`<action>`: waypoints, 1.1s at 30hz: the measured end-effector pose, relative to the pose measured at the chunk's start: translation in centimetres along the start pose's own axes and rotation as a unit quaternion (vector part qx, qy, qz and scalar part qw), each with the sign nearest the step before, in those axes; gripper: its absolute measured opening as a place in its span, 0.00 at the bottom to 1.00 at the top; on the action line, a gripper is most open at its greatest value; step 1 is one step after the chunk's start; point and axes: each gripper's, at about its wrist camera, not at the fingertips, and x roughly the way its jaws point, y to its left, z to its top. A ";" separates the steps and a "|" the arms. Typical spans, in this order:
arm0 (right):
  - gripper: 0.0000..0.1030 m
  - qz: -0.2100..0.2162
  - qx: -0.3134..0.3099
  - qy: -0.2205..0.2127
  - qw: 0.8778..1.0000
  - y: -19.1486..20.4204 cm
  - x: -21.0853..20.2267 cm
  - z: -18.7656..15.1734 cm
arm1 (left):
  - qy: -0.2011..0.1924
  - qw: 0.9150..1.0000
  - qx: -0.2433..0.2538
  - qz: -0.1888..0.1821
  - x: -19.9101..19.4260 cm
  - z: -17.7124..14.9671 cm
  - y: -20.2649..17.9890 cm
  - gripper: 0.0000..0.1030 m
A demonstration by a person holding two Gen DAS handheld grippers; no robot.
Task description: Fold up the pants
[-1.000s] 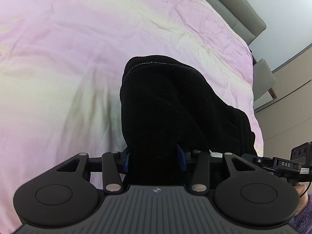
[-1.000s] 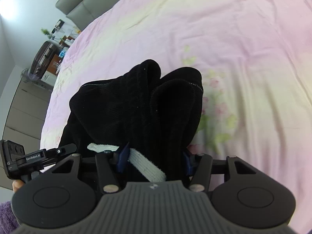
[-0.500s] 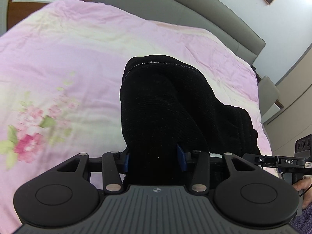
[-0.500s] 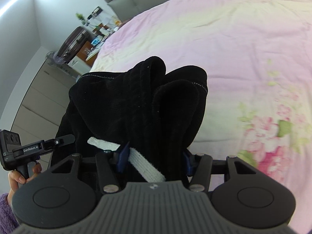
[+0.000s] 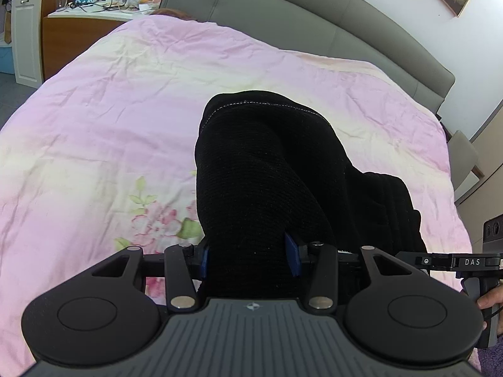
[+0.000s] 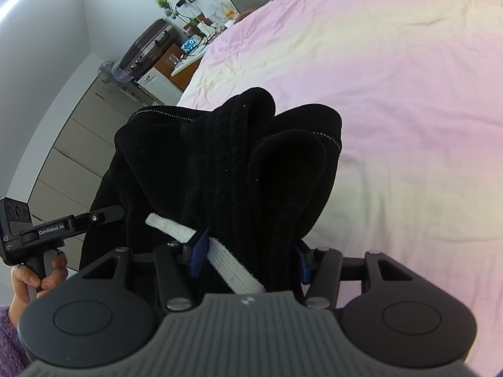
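Still clamped on black pants (image 5: 261,182): left gripper (image 5: 250,259), right gripper (image 6: 246,259); swung toward grey headboard (image 5: 314,28) since before.

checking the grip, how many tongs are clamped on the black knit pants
2: left tongs grip bunched black knit pants; right tongs grip them beside the white drawstring, above the pink quilt.

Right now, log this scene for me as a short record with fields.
surface: bed with a pink floral cover
garment: black pants, bunched, lifted off the cover
left gripper: shut on the pants
right gripper: shut on the pants, with a white drawstring between the jaws
far end: grey headboard
beside the bed: cluttered side table
fold: not yet laid flat
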 end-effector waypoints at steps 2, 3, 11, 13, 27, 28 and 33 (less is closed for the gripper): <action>0.49 -0.006 0.003 0.003 1.000 0.1 1.6 -0.2 | 0.006 1.000 -0.003 -0.001 1.4 -0.2 1.4 0.49; 0.49 -0.010 0.004 0.004 1.000 0.1 2.3 -0.3 | 0.009 1.000 -0.007 -0.004 2.2 -0.3 2.0 0.49; 0.49 -0.062 0.033 0.047 0.996 -3.6 8.3 -0.2 | 0.055 0.998 -0.012 -0.013 9.6 -2.9 5.2 0.49; 0.50 -0.068 0.033 0.058 0.995 -4.5 9.6 -0.5 | 0.060 0.998 -0.007 -0.005 10.7 -3.3 5.8 0.50; 0.71 -0.107 0.031 0.074 0.991 -5.9 12.3 -0.6 | 0.053 0.995 0.036 0.072 8.3 -3.8 3.5 0.69; 0.72 -0.109 0.023 0.071 0.991 -5.5 11.8 -0.5 | 0.047 0.994 0.052 0.083 7.4 -4.0 3.0 0.69; 0.73 -0.144 -0.059 0.038 0.987 -3.5 7.8 -1.8 | 0.040 0.990 0.104 0.088 2.1 -5.4 1.1 0.69</action>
